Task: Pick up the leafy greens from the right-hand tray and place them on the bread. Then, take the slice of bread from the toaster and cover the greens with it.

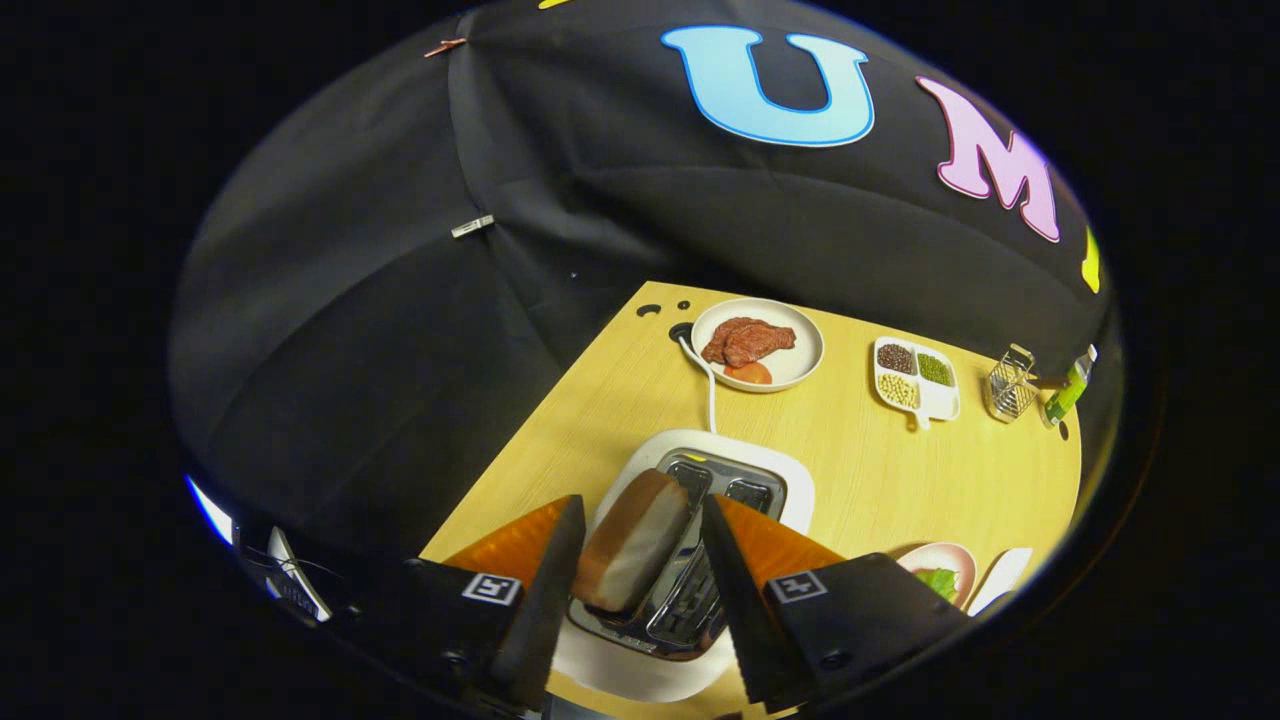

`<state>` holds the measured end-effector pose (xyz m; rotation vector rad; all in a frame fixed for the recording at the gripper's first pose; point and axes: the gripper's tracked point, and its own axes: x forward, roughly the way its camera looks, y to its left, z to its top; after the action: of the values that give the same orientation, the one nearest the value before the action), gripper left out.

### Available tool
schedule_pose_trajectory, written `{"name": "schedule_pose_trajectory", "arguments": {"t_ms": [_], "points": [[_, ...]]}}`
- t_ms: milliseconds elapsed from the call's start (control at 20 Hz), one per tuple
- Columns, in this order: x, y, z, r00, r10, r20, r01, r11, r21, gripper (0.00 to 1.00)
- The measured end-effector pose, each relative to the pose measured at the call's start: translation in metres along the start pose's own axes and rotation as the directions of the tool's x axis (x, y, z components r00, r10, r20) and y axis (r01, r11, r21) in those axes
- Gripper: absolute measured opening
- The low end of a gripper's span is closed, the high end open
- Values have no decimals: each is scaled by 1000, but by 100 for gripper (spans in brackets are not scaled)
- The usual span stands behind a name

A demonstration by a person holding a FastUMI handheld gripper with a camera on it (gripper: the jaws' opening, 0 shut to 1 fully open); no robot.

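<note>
The gripper (640, 560) is positioned above the toaster (700, 480), with its fingers spread to either side of the slice of bread (632, 540) that stands in the slot nearer the left finger. The left finger lies close alongside the slice; the right finger stands apart from it, with a visible gap. The claw is therefore released and has not yet clamped the bread. The slice is still seated in the toaster and tilted slightly, so the second stage of the task is judged to be at the approach step only. Beyond the right finger, a small plate (958, 560) carries something green, probably the leafy greens (938, 580); most of that plate is hidden behind the finger, so it cannot be confirmed whether bread lies beneath them. If so, the first stage is complete. Remaining actions: close on the slice, lift it clear of the slot, carry it to the plate and lay it over the greens. Farther along the table (860, 470) stand a meat plate (757, 344) and a divided dish (916, 378).
</note>
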<state>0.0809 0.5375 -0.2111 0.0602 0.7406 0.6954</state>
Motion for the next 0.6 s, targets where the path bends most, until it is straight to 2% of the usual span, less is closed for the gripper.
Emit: {"name": "schedule_pose_trajectory", "arguments": {"t_ms": [150, 200, 300, 600], "points": [[0, 2, -12, 999, 6, -33, -5, 999, 31, 38], [1, -2, -11, 1000, -23, -22, 24, 999, 46, 34], [0, -6, -12, 999, -34, -16, 35, 995, 95, 15], [-25, -7, 3, 1000, -3, 29, 0, 992, 126, 13]]}}
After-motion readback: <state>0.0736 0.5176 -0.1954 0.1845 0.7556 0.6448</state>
